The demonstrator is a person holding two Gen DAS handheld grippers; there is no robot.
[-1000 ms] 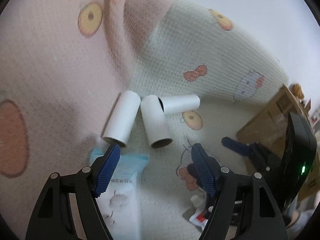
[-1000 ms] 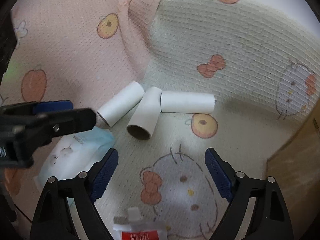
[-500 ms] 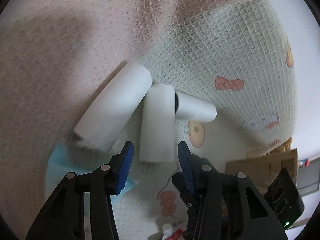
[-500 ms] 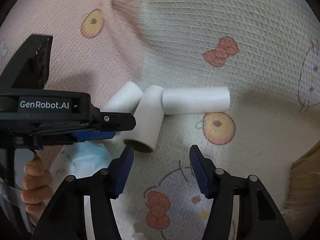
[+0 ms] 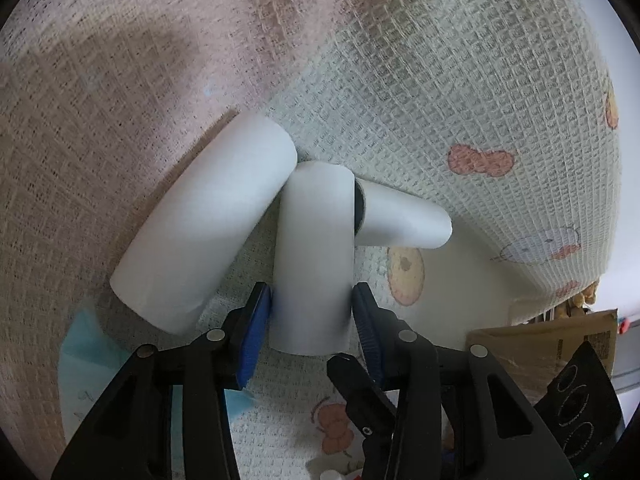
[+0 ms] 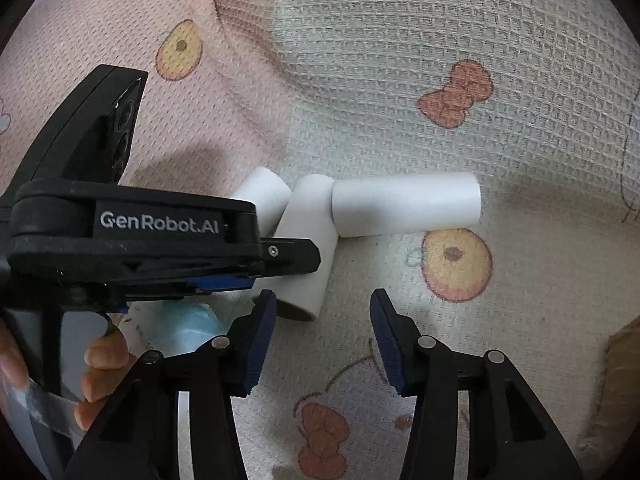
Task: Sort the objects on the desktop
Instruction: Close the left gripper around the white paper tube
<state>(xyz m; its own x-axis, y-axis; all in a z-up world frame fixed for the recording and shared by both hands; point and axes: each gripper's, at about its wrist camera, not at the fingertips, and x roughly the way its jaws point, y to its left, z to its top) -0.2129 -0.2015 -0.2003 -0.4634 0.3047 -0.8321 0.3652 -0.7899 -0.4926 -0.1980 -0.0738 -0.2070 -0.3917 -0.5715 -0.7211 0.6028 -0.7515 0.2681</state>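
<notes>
Three white cardboard tubes lie touching on a cartoon-print cloth: a left tube [image 5: 208, 232], a middle tube [image 5: 312, 248] and a right tube [image 5: 404, 220]. My left gripper [image 5: 312, 316] points down at the middle tube's near end. Its jaws are closing, and the blue pads [image 5: 256, 328] touch both sides of the tube. The right wrist view shows that left gripper [image 6: 280, 268] crossing over the middle tube [image 6: 308, 224] from the left. My right gripper [image 6: 320, 320] hovers just in front of the tubes. Its jaws are closing over bare cloth and grip nothing. The right tube [image 6: 404, 208] lies free.
A blue and white tissue pack [image 5: 80, 360] lies under the left gripper, also visible as the tissue pack [image 6: 188, 324]. A cardboard box [image 5: 540, 344] stands at the right. A person's fingers [image 6: 100, 360] hold the left tool. The pink and cream cloth [image 6: 400, 80] rises in folds behind the tubes.
The left gripper came down and forward onto the tubes and narrowed its jaws around the middle one. The right gripper moved closer to the tubes with its jaws narrowing.
</notes>
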